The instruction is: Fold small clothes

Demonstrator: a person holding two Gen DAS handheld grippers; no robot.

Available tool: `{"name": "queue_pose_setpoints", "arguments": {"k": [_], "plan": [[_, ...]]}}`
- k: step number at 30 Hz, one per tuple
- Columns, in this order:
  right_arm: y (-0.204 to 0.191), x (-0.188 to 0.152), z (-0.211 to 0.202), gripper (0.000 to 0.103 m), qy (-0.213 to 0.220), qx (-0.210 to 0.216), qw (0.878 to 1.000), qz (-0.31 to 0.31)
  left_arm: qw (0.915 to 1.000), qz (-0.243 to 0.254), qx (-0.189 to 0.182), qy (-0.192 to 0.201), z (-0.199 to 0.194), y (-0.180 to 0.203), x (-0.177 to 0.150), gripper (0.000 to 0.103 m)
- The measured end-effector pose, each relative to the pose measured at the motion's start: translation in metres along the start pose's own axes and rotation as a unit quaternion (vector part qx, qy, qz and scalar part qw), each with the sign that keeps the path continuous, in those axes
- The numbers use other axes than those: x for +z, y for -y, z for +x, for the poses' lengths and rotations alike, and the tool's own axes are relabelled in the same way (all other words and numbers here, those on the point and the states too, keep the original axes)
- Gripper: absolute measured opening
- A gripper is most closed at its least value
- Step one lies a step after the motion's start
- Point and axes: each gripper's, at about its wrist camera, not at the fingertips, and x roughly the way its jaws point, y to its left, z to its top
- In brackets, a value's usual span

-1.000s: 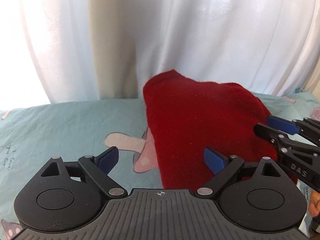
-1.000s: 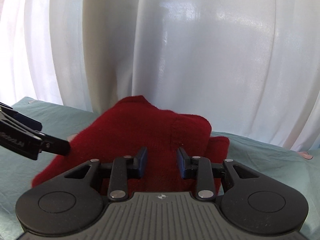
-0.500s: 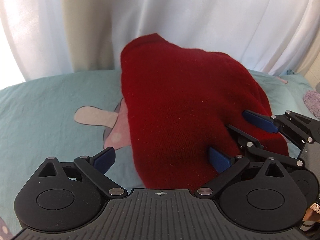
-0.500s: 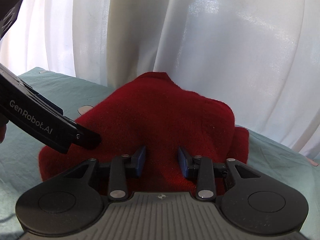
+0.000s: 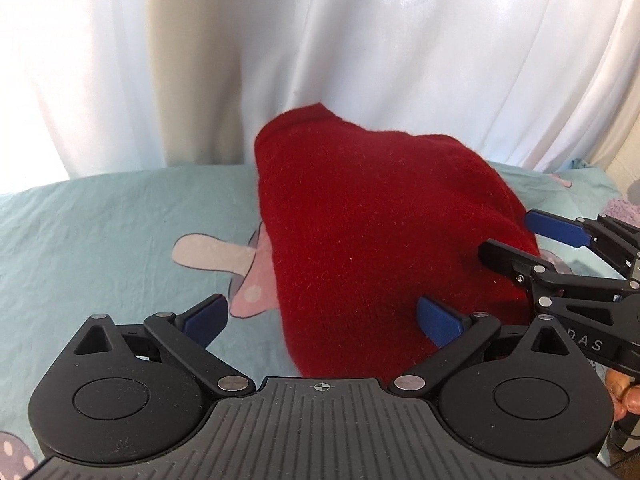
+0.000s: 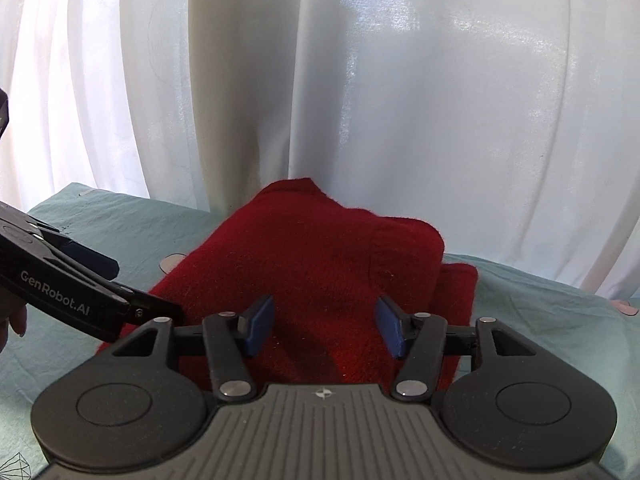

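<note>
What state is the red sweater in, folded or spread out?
Folded. The red sweater lies as a compact bundle on the bedsheet, with another layer showing under its right edge in the right wrist view. Neither pair of tongs grips it.

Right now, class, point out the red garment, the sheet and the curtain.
Red garment (image 5: pixel 372 220): left wrist view, middle of its knitted top surface.
Sheet (image 5: pixel 100 220): left wrist view, bare pale green patch left of the garment.
Curtain (image 6: pixel 400 100): right wrist view, white fold behind the garment.
</note>
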Motion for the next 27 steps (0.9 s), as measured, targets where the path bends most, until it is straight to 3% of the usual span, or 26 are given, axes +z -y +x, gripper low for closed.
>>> {"name": "queue_pose_setpoints", "arguments": {"k": [6, 11, 13, 16, 20, 21, 22, 24, 27], "plan": [[0.014, 0.014, 0.009, 0.061, 0.007, -0.027, 1.000, 0.004, 0.9994, -0.015, 0.020, 0.025, 0.003, -0.011, 0.019, 0.103], [0.014, 0.026, 0.025, 0.047, 0.015, -0.024, 1.000, -0.009, 0.9969, -0.038, 0.059, 0.034, 0.033, -0.023, 0.035, 0.103], [0.014, 0.028, 0.038, 0.042, 0.005, -0.026, 1.000, -0.014, 0.9973, -0.045, 0.051, 0.027, 0.047, -0.024, 0.035, 0.103], [0.021, 0.015, 0.069, 0.042, -0.050, -0.061, 0.996, -0.029, 0.9978, -0.060, 0.023, 0.016, 0.062, -0.026, 0.029, 0.103], [0.043, 0.011, 0.061, 0.047, -0.041, -0.040, 0.998, 0.024, 0.9975, -0.068, -0.005, 0.017, 0.055, -0.040, 0.026, 0.103], [0.046, 0.012, 0.054, 0.053, -0.039, -0.035, 0.998, 0.034, 0.9966, -0.079, -0.012, 0.016, 0.051, -0.048, 0.026, 0.103], [0.047, 0.011, 0.046, 0.066, -0.038, -0.038, 0.998, 0.036, 0.9958, -0.088, -0.018, 0.015, 0.047, -0.054, 0.025, 0.103], [0.048, 0.006, 0.032, 0.072, -0.035, -0.046, 0.998, 0.029, 0.9942, -0.106, -0.023, 0.003, 0.041, -0.063, 0.022, 0.103], [0.057, -0.005, 0.013, 0.077, -0.034, -0.022, 0.997, 0.063, 0.9922, -0.113, -0.050, -0.008, 0.031, -0.070, 0.009, 0.103]]}}
